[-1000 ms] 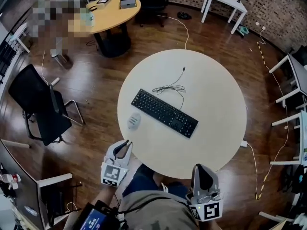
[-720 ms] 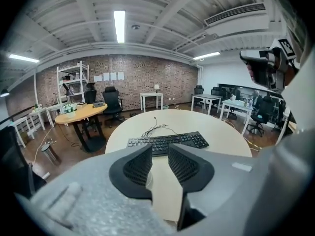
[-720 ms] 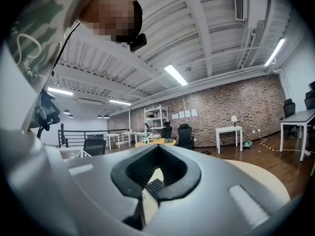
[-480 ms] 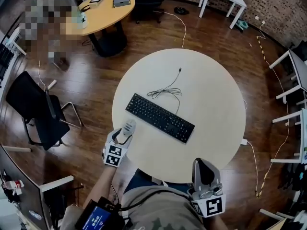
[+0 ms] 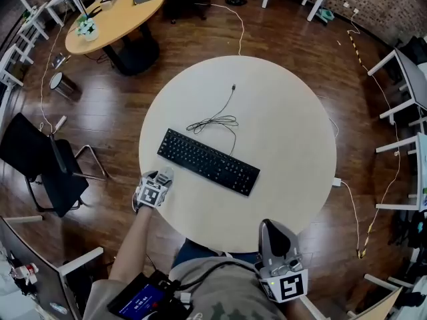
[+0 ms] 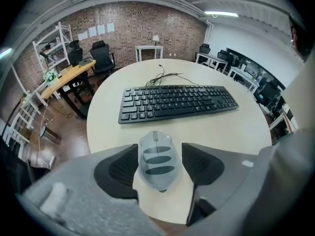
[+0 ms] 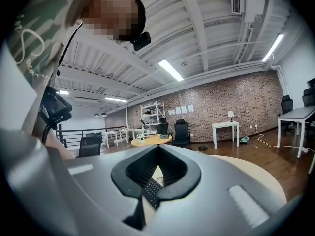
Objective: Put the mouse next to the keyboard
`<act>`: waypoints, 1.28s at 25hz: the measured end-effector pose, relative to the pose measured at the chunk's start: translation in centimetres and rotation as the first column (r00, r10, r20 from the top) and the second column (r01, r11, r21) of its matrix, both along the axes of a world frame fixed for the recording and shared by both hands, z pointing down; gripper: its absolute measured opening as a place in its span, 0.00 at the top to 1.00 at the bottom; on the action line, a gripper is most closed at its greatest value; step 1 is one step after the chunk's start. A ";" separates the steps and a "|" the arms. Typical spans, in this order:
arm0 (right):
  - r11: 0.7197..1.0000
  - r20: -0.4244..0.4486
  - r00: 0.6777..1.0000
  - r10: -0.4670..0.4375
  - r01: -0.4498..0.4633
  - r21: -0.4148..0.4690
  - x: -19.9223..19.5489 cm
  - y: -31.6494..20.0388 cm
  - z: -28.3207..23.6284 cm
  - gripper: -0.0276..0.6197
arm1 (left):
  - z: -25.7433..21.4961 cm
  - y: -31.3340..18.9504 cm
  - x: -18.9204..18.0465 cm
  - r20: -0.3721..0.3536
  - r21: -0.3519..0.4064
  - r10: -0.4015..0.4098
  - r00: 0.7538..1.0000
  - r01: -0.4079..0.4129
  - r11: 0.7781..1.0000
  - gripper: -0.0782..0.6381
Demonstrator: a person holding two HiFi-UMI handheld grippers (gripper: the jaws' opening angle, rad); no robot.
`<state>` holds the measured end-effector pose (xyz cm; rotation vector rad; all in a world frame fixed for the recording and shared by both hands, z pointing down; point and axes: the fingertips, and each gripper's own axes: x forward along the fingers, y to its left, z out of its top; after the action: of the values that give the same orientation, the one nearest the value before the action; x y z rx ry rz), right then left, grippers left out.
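Note:
A light grey mouse (image 5: 165,173) lies on the round beige table (image 5: 287,145) near its left edge, just off the left end of the black keyboard (image 5: 208,161). My left gripper (image 5: 160,177) reaches over the table edge with its jaws opening. In the left gripper view the mouse (image 6: 156,159) sits between the dark pads (image 6: 120,168) of the left gripper (image 6: 160,151) with a gap on the right side, and the keyboard (image 6: 177,102) lies just beyond. My right gripper (image 5: 268,227) hangs off the table's near edge. In its own view the right gripper (image 7: 158,151) is shut and empty.
The keyboard's black cable (image 5: 217,119) loops across the table behind it. A black chair (image 5: 40,165) stands on the wooden floor at the left. A yellow round table (image 5: 113,15) is at the far left, and white desks (image 5: 407,79) line the right side.
My left gripper has moved from below the table edge up to the mouse, and its jaws have opened around it. The right gripper has stayed by the near edge.

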<state>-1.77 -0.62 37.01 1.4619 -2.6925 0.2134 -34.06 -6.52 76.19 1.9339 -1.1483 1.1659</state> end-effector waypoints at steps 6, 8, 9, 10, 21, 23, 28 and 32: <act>0.999 0.003 0.999 0.053 -0.053 -0.005 1.8 -0.8 0.3 0.95 | 1.3 0.4 -0.2 0.061 -0.045 0.014 0.998 -0.011 0.999 0.49; 0.998 0.009 0.998 0.062 -0.062 -0.006 2.3 -0.8 0.5 0.95 | 1.4 1.1 0.1 0.081 -0.073 0.052 0.995 -0.046 0.996 0.49; 0.998 0.013 0.998 0.064 -0.064 -0.007 2.5 -0.8 0.6 0.95 | 1.6 1.6 0.3 0.086 -0.080 0.064 0.994 -0.057 0.995 0.49; 0.998 0.017 0.998 0.064 -0.064 -0.008 2.7 -0.7 0.7 0.95 | 1.8 2.2 0.5 0.086 -0.081 0.070 0.994 -0.063 0.995 0.49; 0.998 0.029 0.997 0.064 -0.064 -0.026 7.7 0.0 2.9 0.95 | 1.3 15.5 11.3 0.094 -0.206 0.255 0.962 -0.232 0.951 0.49; 0.997 0.032 0.997 0.073 -0.072 -0.033 9.2 -0.4 3.3 0.95 | 1.4 17.1 14.5 0.112 -0.215 0.351 0.930 -0.322 0.922 0.49; 0.993 0.031 0.994 0.109 -0.108 -0.040 13.6 -1.3 4.0 0.95 | 1.1 18.8 22.8 0.093 -0.220 0.516 0.851 -0.488 0.845 0.49; 0.988 0.034 0.988 0.148 -0.147 -0.042 17.3 -1.9 4.3 0.95 | 0.9 18.3 29.1 0.050 -0.204 0.579 0.814 -0.559 0.804 0.49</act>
<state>15.48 -2.52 41.30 1.6631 -2.5926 0.3031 -5.00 11.74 77.09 2.1571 -0.4723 1.6412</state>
